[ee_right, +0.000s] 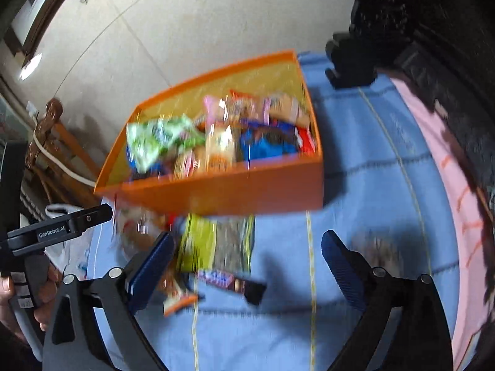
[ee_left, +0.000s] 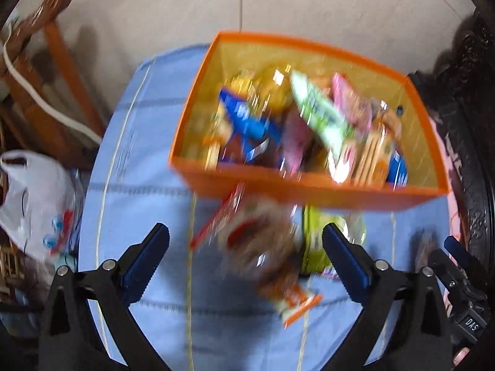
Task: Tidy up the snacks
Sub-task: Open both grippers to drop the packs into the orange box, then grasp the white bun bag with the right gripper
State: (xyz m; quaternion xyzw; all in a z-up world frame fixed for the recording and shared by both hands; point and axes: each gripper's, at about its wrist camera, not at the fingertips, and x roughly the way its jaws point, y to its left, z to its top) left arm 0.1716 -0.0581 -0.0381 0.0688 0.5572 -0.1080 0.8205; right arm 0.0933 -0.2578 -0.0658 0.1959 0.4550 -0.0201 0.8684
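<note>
On the blue tablecloth (ee_left: 139,185), near its far edge, sits the orange box (ee_left: 309,191) crammed with snacks. Just in front of it lie a yellow-green bag (ee_right: 198,241) and a blurred brown packet (ee_left: 263,247). My left tongs (ee_left: 246,256) gape wide, nothing gripped; my right tongs (ee_right: 247,259) too.

We count one orange box (ee_right: 235,191) on one blue cloth (ee_right: 365,160), and the packets heaped inside the box are too blurred for us to number. In front of the box we make out three loose snacks: one orange-edged packet (ee_left: 272,256), one yellow-green bag (ee_right: 201,241) and one dark bar (ee_right: 235,281). We also see two grippers, left (ee_left: 246,259) and right (ee_right: 247,262), and one white plastic bag (ee_left: 37,198).
</note>
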